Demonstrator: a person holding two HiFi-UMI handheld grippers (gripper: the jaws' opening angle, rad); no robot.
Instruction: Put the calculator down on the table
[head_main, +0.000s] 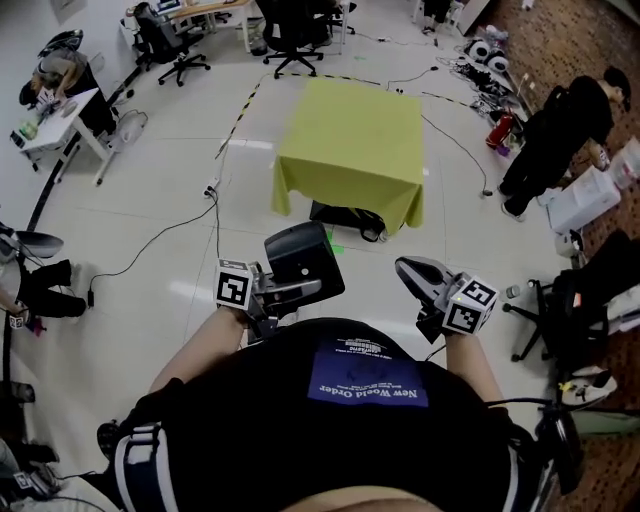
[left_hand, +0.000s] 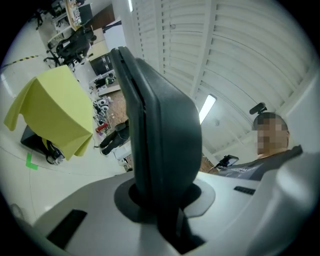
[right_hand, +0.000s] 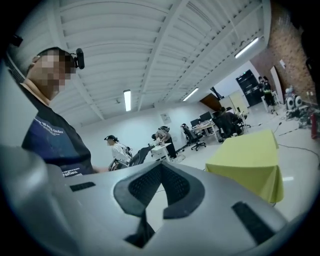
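A dark calculator (head_main: 301, 256) sits in my left gripper (head_main: 290, 290), whose jaws are shut on its lower end, held close in front of the person's chest. In the left gripper view the calculator (left_hand: 160, 125) stands edge-on and rises out of the gripper (left_hand: 160, 202). The table (head_main: 352, 150), covered with a yellow-green cloth, stands some way ahead on the white floor; both gripper views also show the table (left_hand: 52, 112) (right_hand: 250, 160). My right gripper (head_main: 415, 272) is shut and holds nothing; its pads (right_hand: 145, 187) meet at the tip.
A black bag (head_main: 350, 218) lies under the table, with a green tape mark (head_main: 337, 248) beside it. Cables (head_main: 165, 235) run across the floor. Office chairs (head_main: 290, 35) stand at the back, a white desk (head_main: 62, 122) at the left, a person in black (head_main: 560, 130) at the right.
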